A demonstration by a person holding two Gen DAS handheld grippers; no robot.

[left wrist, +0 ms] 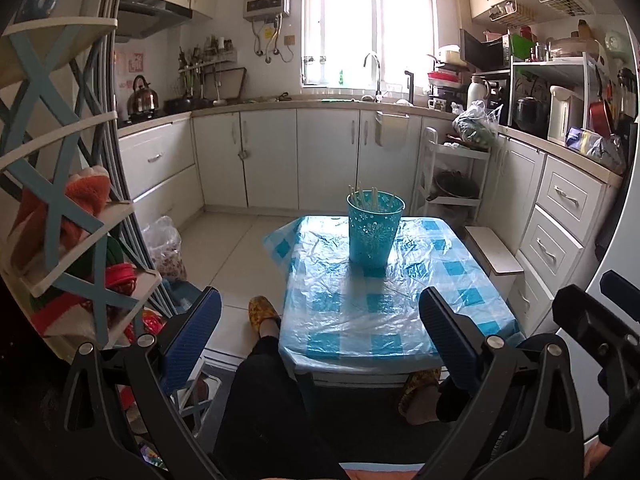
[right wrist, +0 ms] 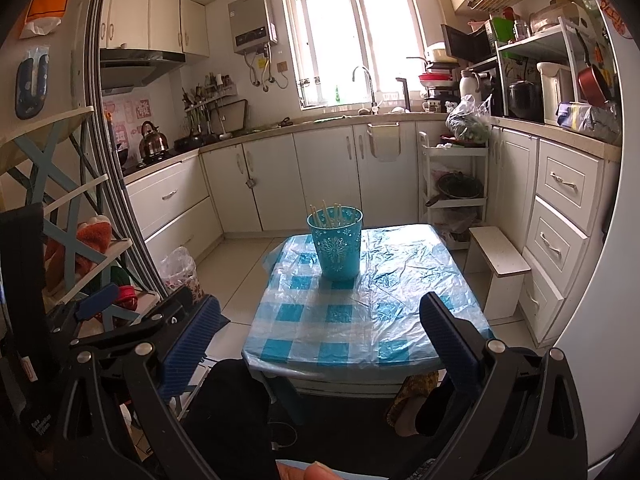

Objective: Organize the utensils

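Probably the chopsticks (right wrist: 326, 213) in the blue cup (right wrist: 336, 244) are light, stiff and slippery, so pinch their tops. Both the left gripper (left wrist: 320, 340) and right gripper (right wrist: 320, 344) have their fingers spread wide, holding nothing.

Both wrist cams sit low at the near end of the small table (left wrist: 400, 320), held back from it, facing the window (right wrist: 356, 36) wall. Left view lies slightly left of right view — shared: teal holder (left wrist: 375, 229), checked tablecloth (right wrist: 360, 320), cabinets, sink faucet (left wrist: 374, 72).
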